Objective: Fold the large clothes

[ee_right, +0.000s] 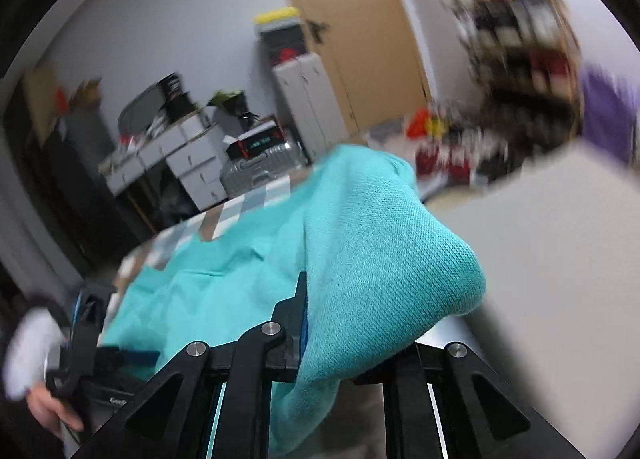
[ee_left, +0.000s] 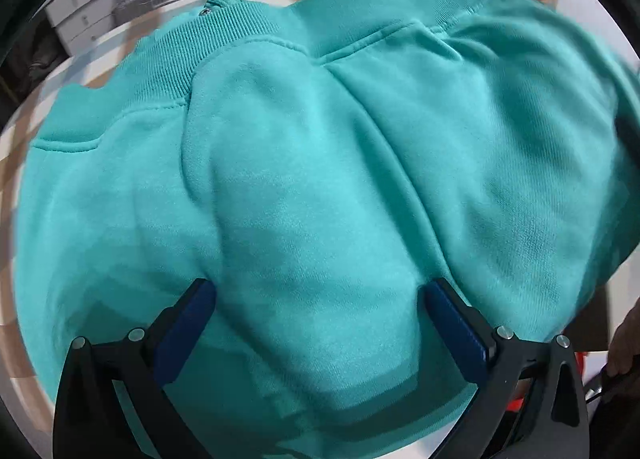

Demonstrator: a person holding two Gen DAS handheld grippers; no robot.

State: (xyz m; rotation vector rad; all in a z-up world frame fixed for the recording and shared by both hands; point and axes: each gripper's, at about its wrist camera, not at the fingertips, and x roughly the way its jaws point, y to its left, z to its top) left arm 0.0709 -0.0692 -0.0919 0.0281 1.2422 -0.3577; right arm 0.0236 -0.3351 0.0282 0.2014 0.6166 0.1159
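The teal sweatshirt (ee_left: 320,163) lies spread over the table (ee_left: 96,55), which has a checked cloth in brown and white, and it fills nearly the whole left wrist view. Its ribbed hem band (ee_left: 172,59) lies at the far side, so the long axis of the garment runs away from the left gripper (ee_left: 318,313) toward that band. This gripper hangs over the near part of the fabric with its blue-padded fingers (ee_left: 188,319) wide apart and nothing pinched between them. The right gripper (ee_right: 320,323) is the one that has the cloth – its jaws are closed on a fold of the sweatshirt, which rises from the table up to the fingers and hangs over them in a soft rounded bulge. The material is thick fleece, smooth outside and a coarse looped knit on the turned face (ee_right: 384,251). I judge that the coming fold depends on the right hand, since it carries the lifted edge across the flat body of the garment – the left is nearer to the middle and can press it
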